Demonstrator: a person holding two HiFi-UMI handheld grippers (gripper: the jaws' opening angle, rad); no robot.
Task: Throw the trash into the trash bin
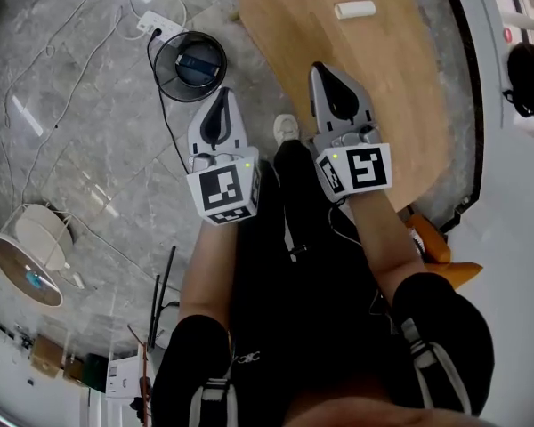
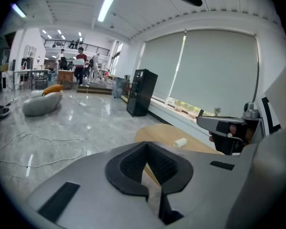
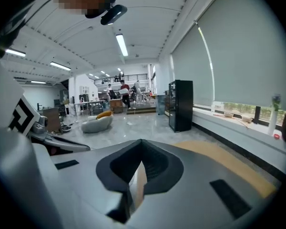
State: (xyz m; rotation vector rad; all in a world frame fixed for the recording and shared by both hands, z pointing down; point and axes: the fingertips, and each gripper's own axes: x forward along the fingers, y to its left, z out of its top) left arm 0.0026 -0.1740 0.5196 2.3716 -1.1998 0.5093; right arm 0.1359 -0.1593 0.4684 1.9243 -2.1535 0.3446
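My right gripper (image 1: 332, 89) is clenched with nothing in it, and my left gripper (image 1: 219, 114) is clamped shut and empty too; both are held side by side in front of me, near the middle of the frame. What I take for the trash, a small white roll (image 1: 354, 9), lies straight beyond the right gripper at the top of the frame, on the wooden table (image 1: 294, 25), with its long axis running left to right across the picture. The right gripper is clearly the nearer one, so I judge the reach is its job, with jaws opened across the roll's short side. The table around the roll is bare, and its far edge is close behind. The trash bin (image 1: 190, 65) stands on the floor in the upper left, just beside the table's left edge and ahead of my left gripper. Loose cables (image 1: 80, 25) trail around it.
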